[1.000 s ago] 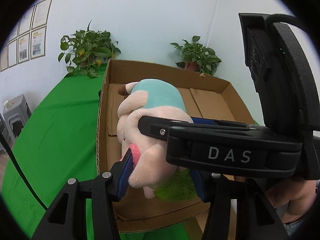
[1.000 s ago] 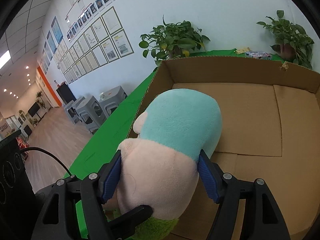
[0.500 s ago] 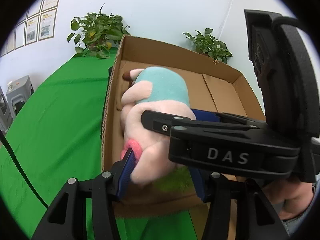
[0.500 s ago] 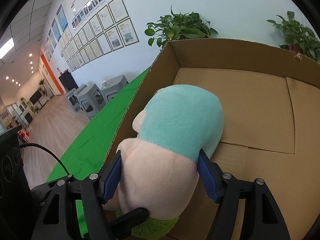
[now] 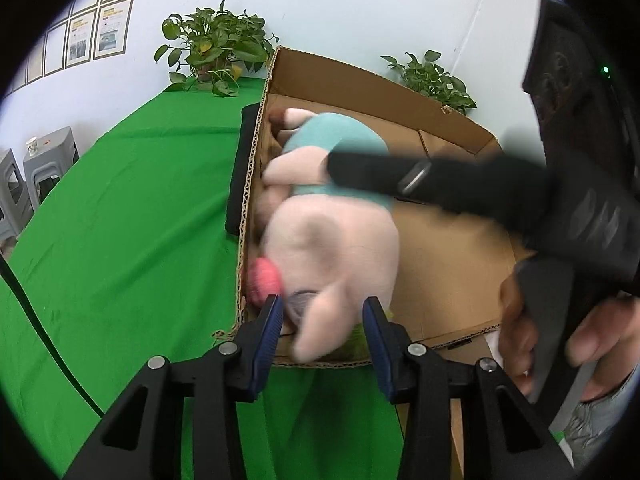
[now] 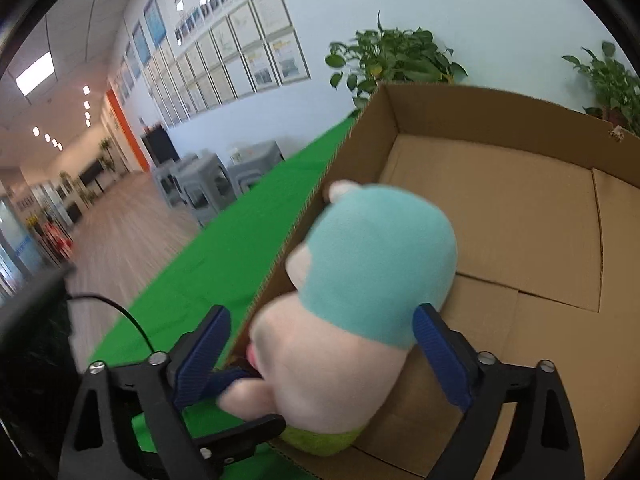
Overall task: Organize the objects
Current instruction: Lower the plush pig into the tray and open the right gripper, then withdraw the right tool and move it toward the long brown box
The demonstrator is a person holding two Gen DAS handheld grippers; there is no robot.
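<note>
A pink plush pig (image 5: 332, 240) in a teal shirt lies inside the open cardboard box (image 5: 448, 264), against its left wall. It also shows in the right wrist view (image 6: 360, 292). My left gripper (image 5: 322, 320) is open at the box's near edge, its blue pads either side of the pig's pink snout and apart from it. My right gripper (image 6: 324, 340) is open wide, its pads (image 6: 434, 344) clear of the pig's sides. The right gripper's body crosses above the pig in the left wrist view (image 5: 460, 184).
The box (image 6: 520, 220) stands on a green tablecloth (image 5: 128, 220). Two potted plants (image 5: 216, 52) stand at the back by the white wall. A black pad (image 5: 240, 168) lies beside the box's left wall. Grey stools (image 6: 208, 184) stand off the table's left. A black cable (image 5: 40, 320) runs at left.
Both grippers have opened and let go of the plush pig, which has dropped into the box. Both have pulled back a little toward the box's near edge.
</note>
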